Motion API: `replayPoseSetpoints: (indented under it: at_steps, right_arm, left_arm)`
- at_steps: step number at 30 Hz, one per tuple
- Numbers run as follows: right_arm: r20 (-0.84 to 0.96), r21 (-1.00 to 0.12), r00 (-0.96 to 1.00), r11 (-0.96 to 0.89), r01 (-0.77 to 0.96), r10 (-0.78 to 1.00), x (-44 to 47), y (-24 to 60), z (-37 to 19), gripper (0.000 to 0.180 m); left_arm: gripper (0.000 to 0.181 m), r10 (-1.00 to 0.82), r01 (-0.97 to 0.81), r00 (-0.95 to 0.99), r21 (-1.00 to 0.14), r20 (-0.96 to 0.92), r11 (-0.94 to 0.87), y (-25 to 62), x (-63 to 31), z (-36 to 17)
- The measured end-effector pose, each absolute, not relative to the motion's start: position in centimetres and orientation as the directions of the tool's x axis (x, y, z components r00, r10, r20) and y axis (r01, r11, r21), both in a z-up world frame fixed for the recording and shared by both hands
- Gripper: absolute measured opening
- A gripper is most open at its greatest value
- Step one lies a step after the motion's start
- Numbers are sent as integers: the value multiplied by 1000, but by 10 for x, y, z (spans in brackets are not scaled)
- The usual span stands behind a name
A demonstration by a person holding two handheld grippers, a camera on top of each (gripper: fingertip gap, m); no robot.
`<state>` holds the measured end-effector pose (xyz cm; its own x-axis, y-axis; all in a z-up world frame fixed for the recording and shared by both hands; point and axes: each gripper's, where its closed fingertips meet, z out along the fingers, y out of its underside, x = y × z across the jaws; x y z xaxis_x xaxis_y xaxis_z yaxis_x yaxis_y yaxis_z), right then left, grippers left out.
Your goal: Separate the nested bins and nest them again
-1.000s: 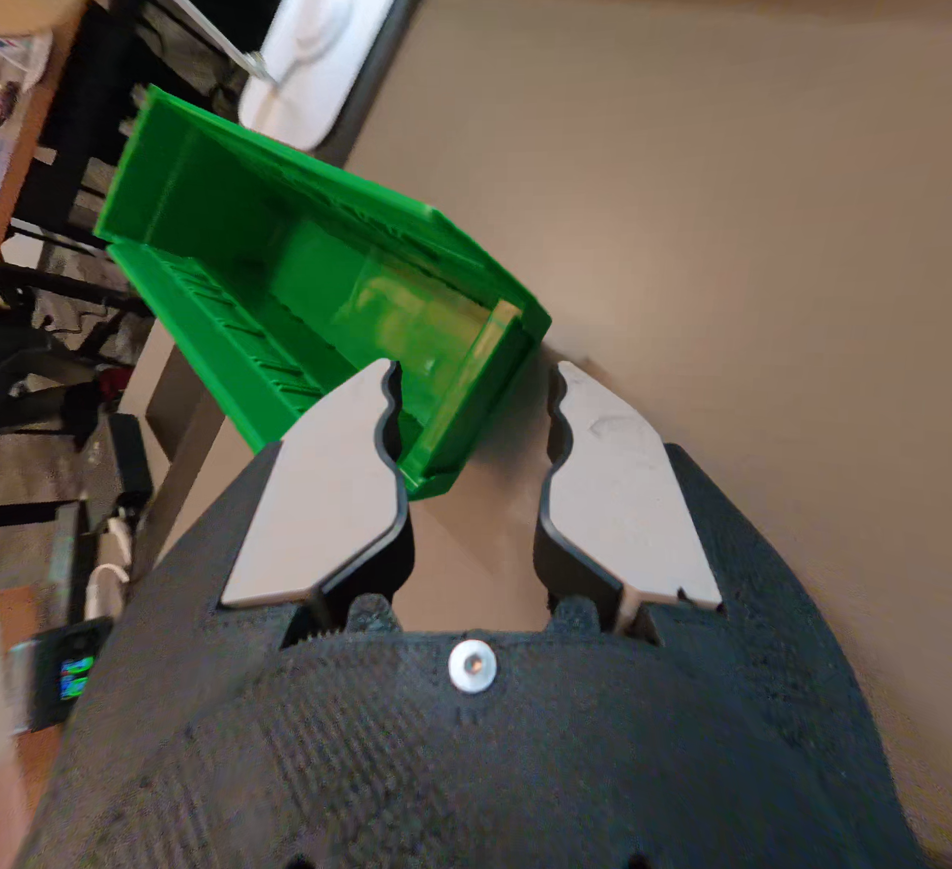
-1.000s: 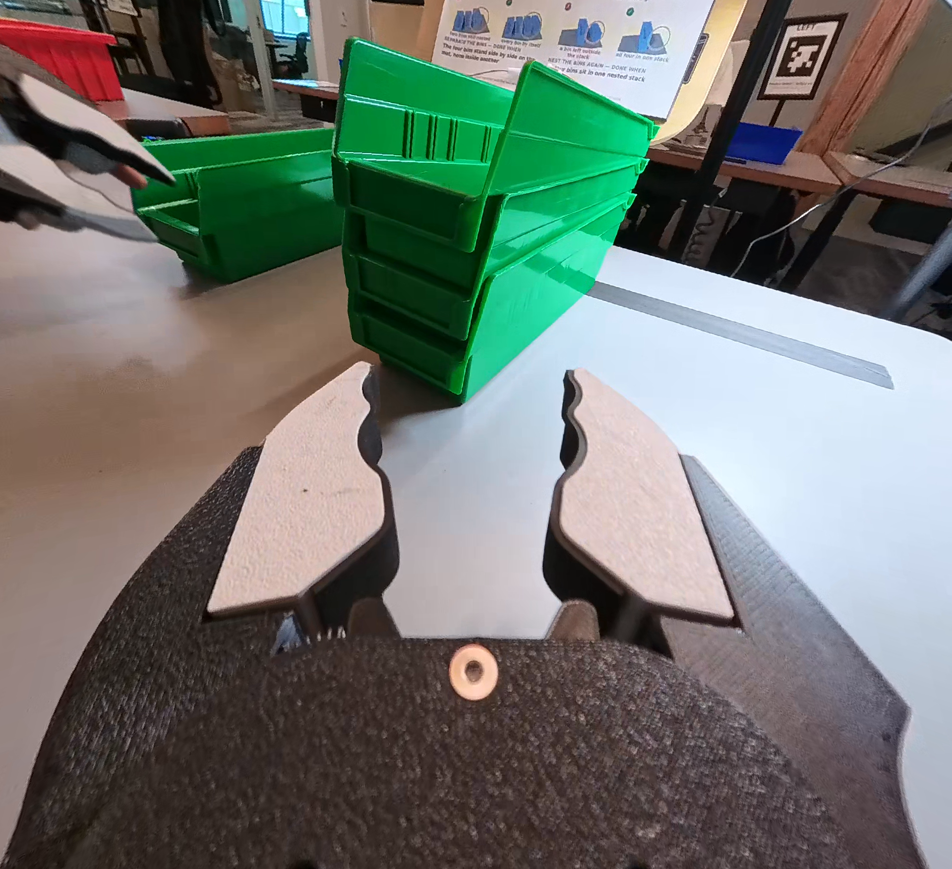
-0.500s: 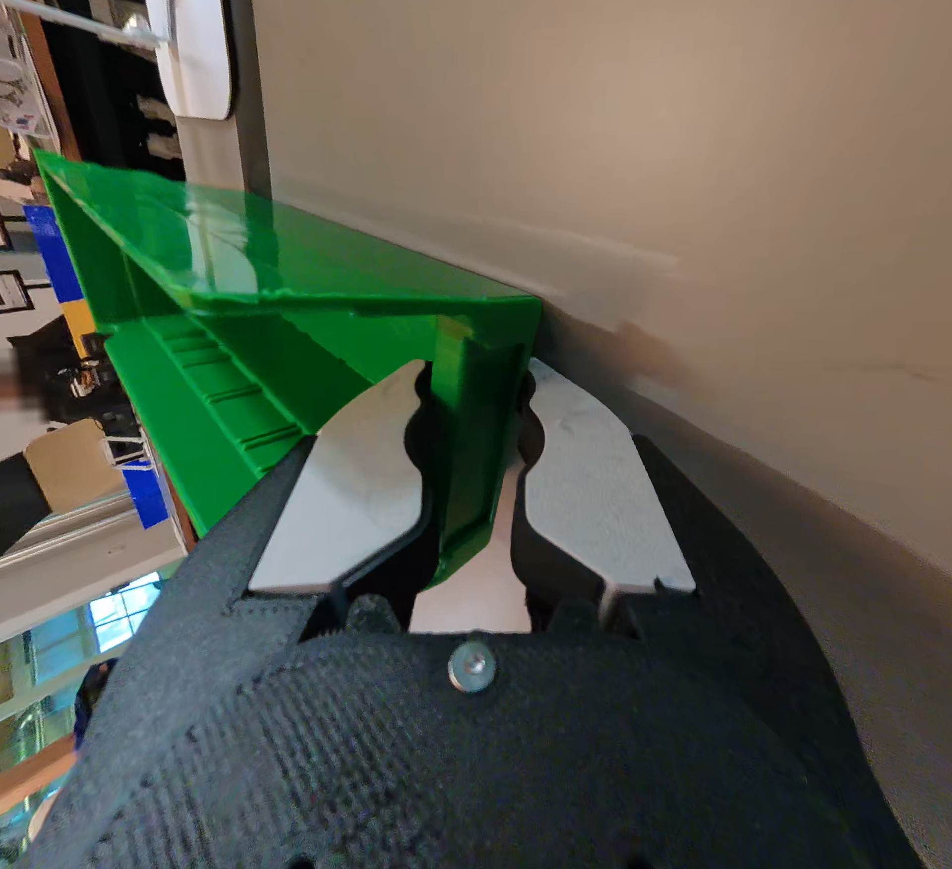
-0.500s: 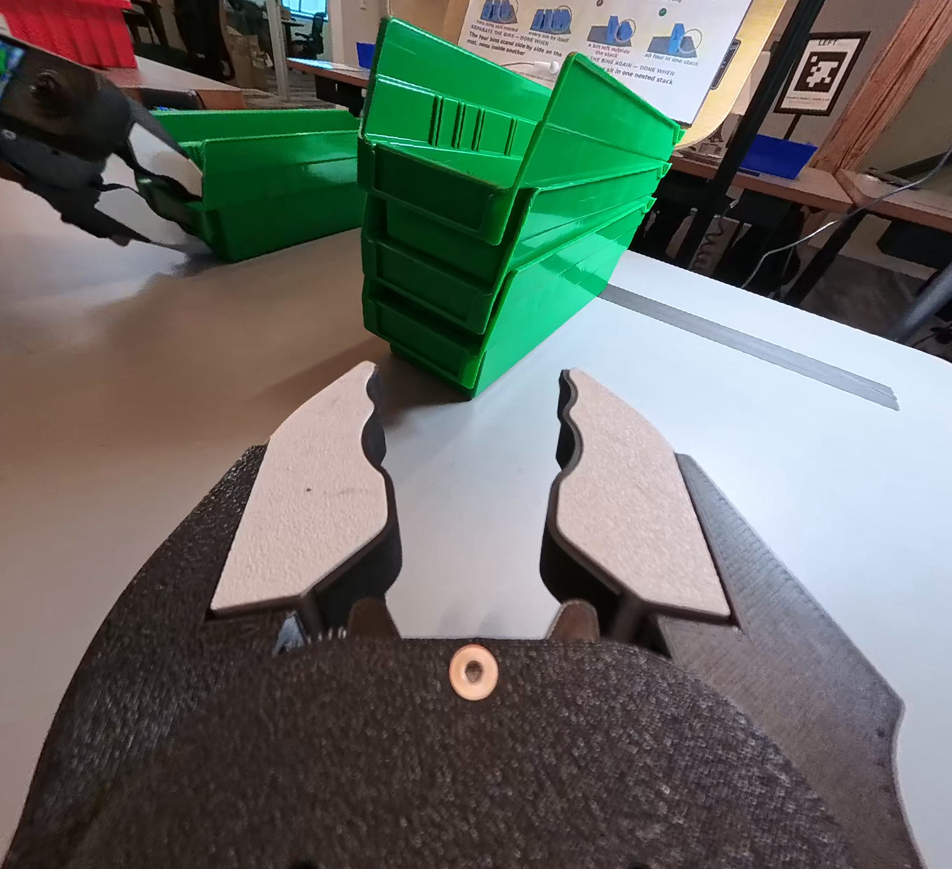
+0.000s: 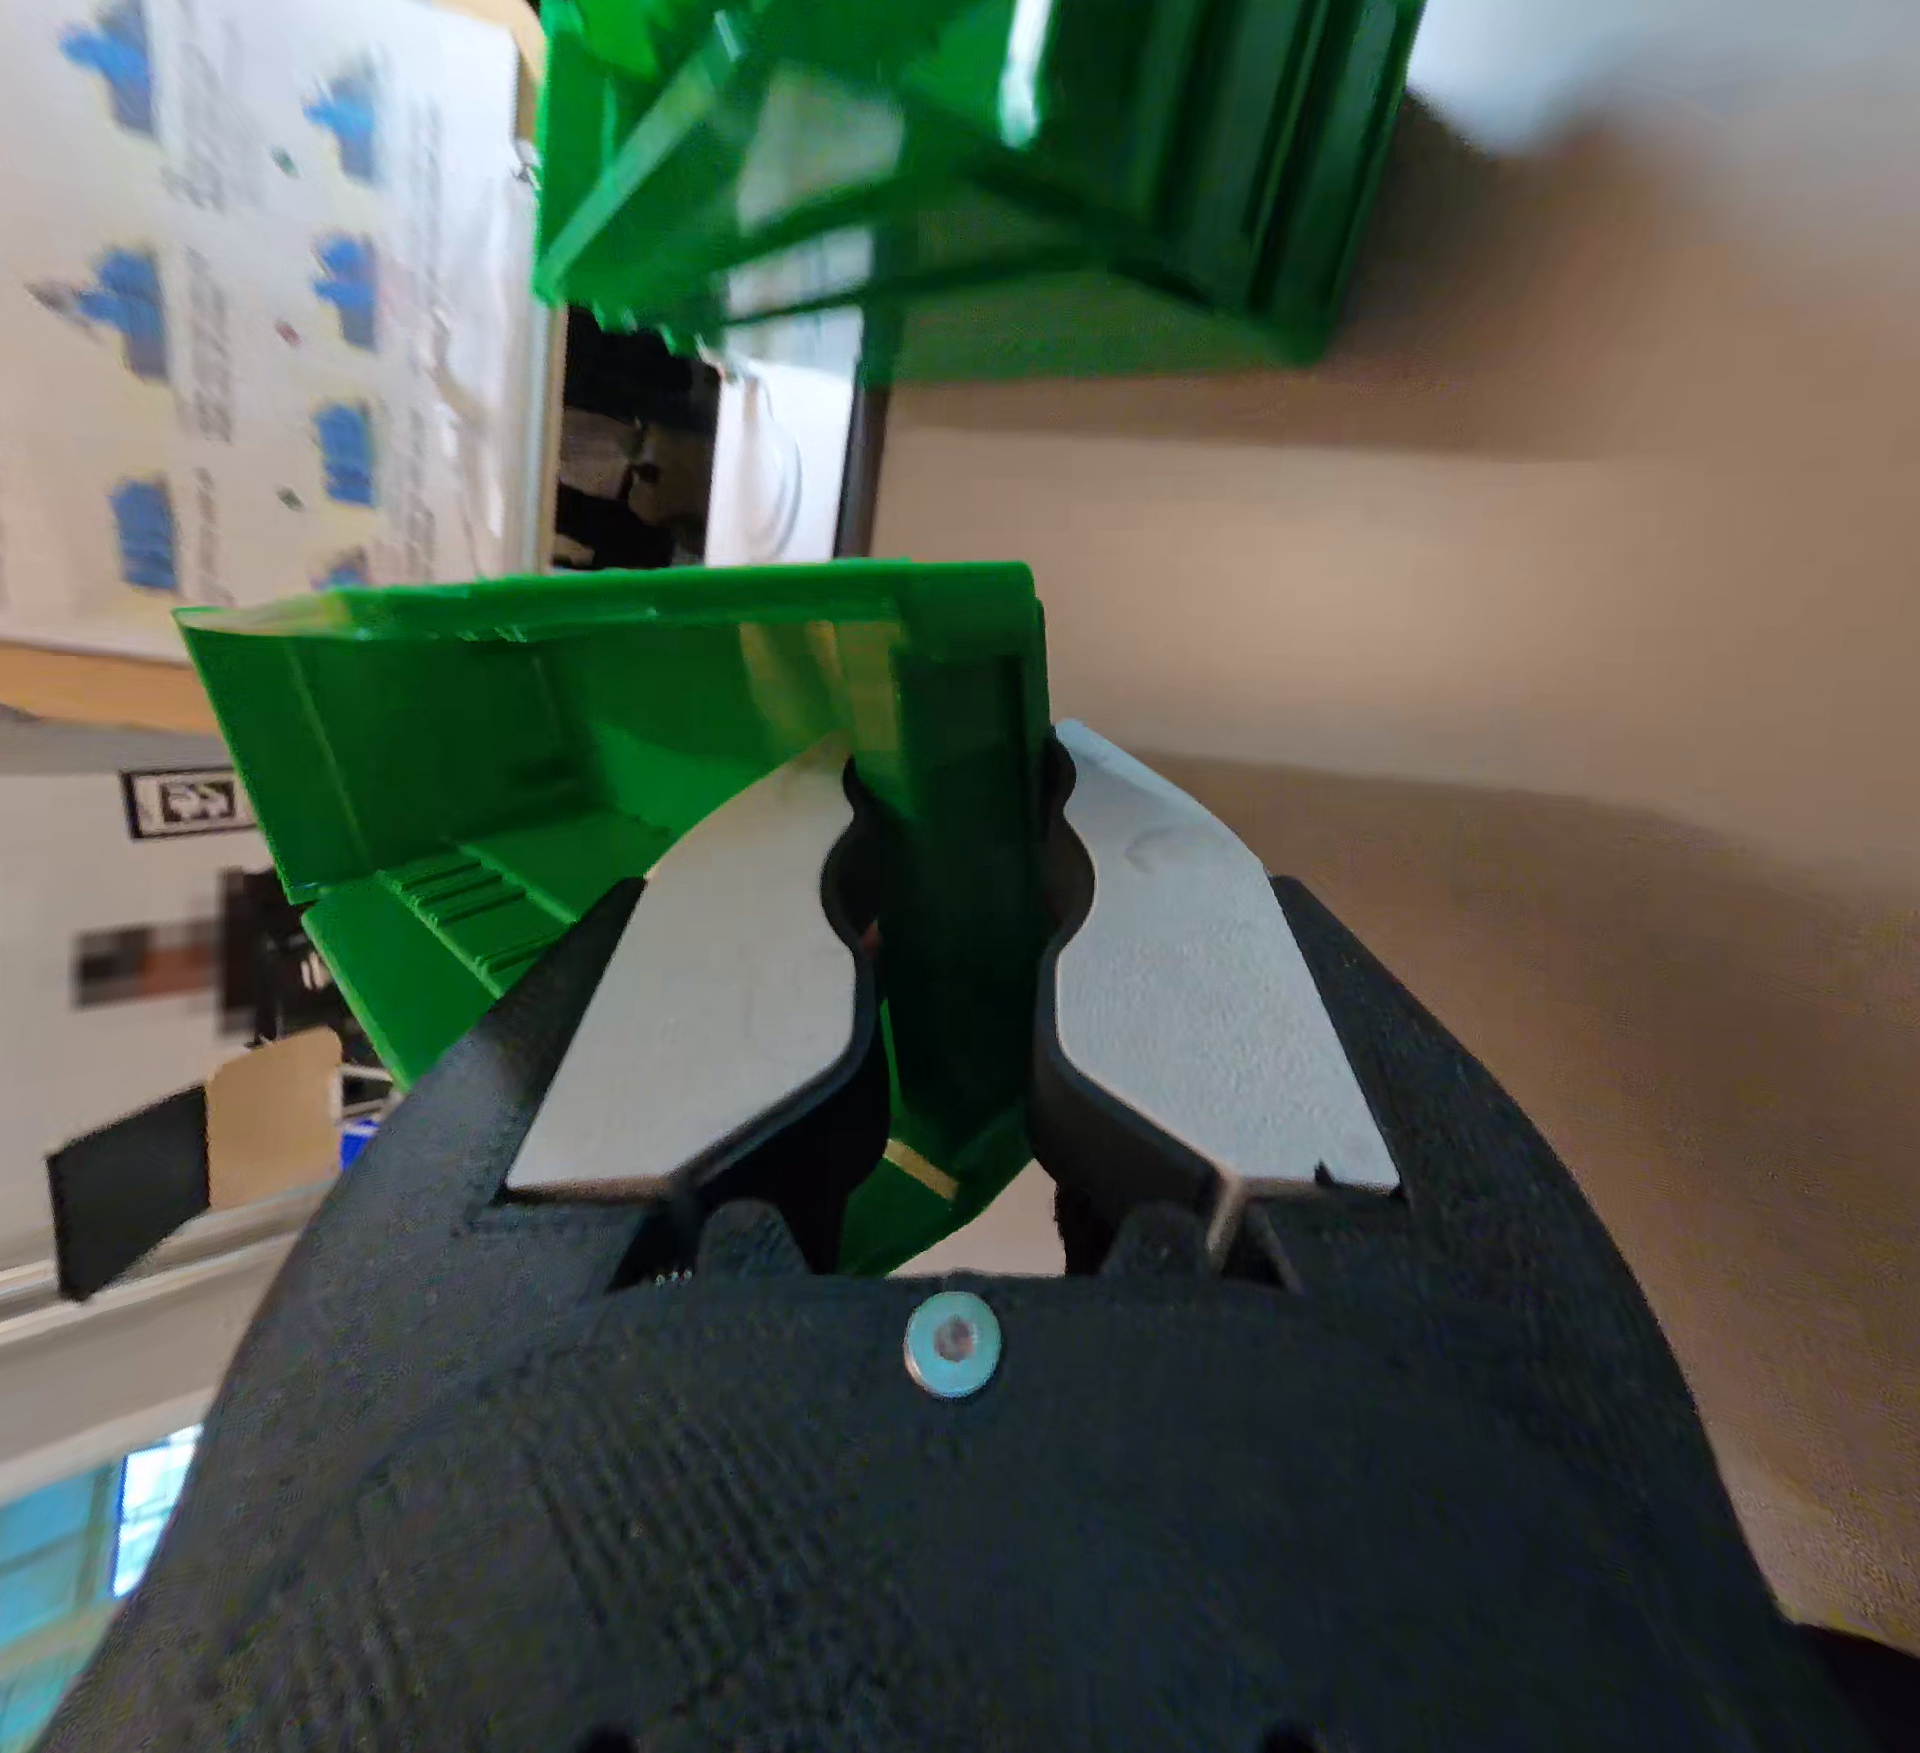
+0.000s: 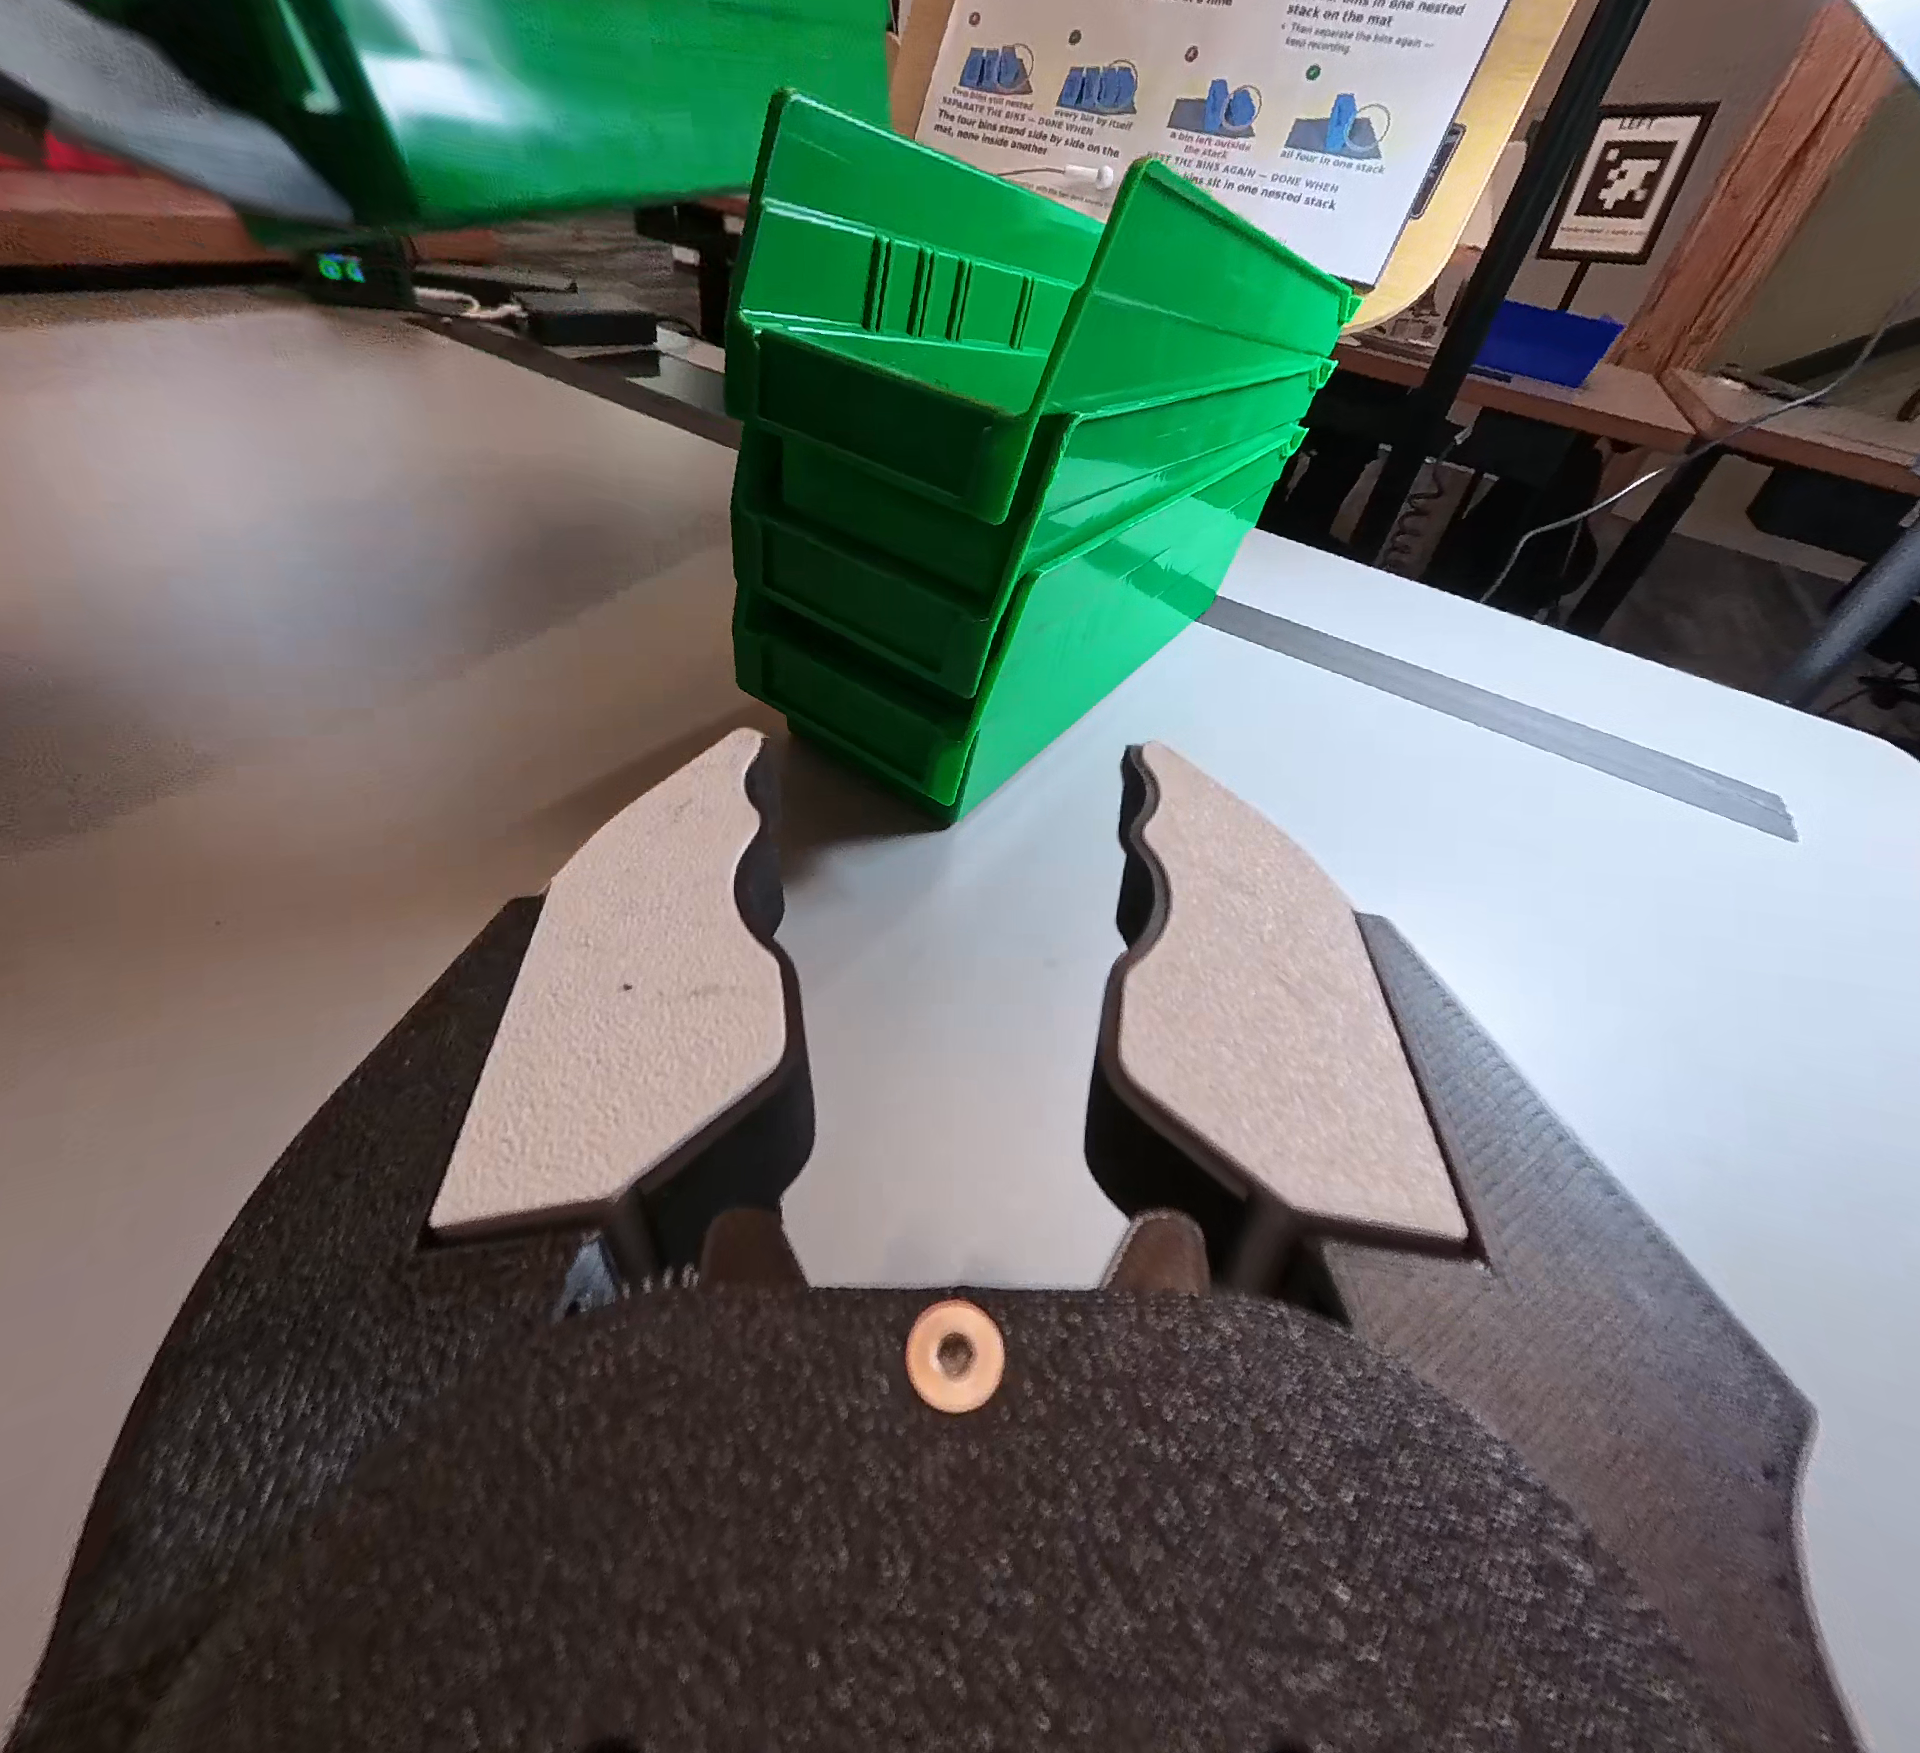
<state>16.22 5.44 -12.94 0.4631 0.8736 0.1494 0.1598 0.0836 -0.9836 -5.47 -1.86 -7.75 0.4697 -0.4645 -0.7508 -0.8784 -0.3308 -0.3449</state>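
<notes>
My left gripper (image 5: pixel 956 768) is shut on the front lip of a green bin (image 5: pixel 520 768) and holds it in the air, rolled on its side in the left wrist view. The same held bin (image 6: pixel 582 30) shows blurred at the upper left of the right wrist view, above the table. A stack of three nested green bins (image 6: pixel 997 477) stands on the table; it also shows in the left wrist view (image 5: pixel 1039 93). My right gripper (image 6: pixel 945 768) is open and empty, low over the table just in front of the stack.
The grey table (image 6: pixel 1351 924) has a dark tape strip (image 6: pixel 1507 716) at the right. An instruction poster (image 6: pixel 1226 41) stands behind the stack. Desks, cables and a black stand (image 6: pixel 1538 197) lie beyond the far edge. Left tips to right tips: about 25 centimetres.
My left gripper closed on the single bin's front lip and lifted it off the table, carrying it up toward the stack. My right gripper moved slightly closer to the stack and stayed open.
</notes>
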Motion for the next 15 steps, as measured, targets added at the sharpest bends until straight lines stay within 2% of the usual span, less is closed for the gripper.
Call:
replayPoseSetpoints:
  at_steps: [7, 15]
  right_arm:
    - [149, -986, 491, 89, 143, 858, 170, 60, -123, 63]
    - [181, -981, 483, 120, 155, 856, 170, 56, -121, 66]
  left_arm:
    - [28, -523, -939, 340, -252, -782, -234, 24, 16, -17]
    - [29, -657, -954, 292, -161, -695, -253, 60, 70, -19]
